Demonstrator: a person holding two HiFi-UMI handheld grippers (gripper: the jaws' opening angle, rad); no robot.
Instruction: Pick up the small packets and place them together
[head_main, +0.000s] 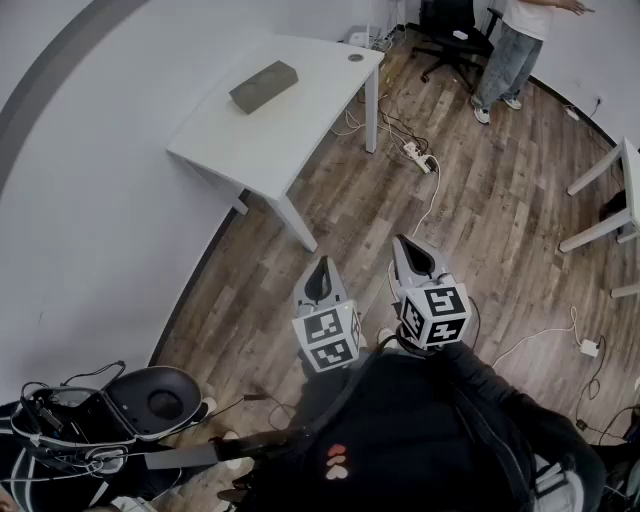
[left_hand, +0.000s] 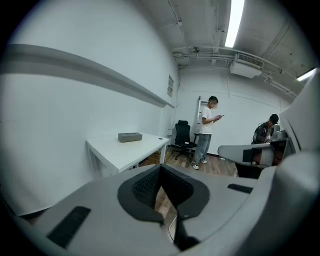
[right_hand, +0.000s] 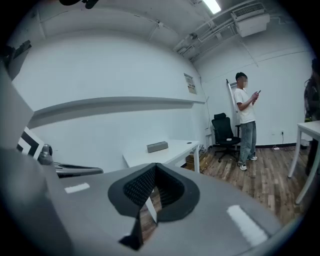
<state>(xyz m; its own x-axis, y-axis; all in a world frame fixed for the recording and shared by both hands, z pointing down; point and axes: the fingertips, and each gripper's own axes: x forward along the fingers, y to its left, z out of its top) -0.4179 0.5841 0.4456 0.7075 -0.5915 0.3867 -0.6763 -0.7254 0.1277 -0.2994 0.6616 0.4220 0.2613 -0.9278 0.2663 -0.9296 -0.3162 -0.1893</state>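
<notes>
Table (head_main: 300, 130) sits along the wall (head_main: 100, 200) on the left, with a box (head_main: 264, 86) on its far end. Past it is an office chair (head_main: 452, 38), with a person (head_main: 515, 45) standing just right of it. There's a power strip (head_main: 418, 157) on the floor (head_main: 480, 230) right of the table, and a second table (head_main: 612, 170) way off right. Left gripper (head_main: 323, 268) and right gripper (head_main: 405, 248) are side by side, short of the table's near end.

Bare wood floor (head_main: 500, 230) lies open up to the bench (head_main: 300, 120); a power strip (head_main: 417, 155) and cables (head_main: 436, 190) trail by its legs, a grey box (head_main: 264, 86) sits on top.
</notes>
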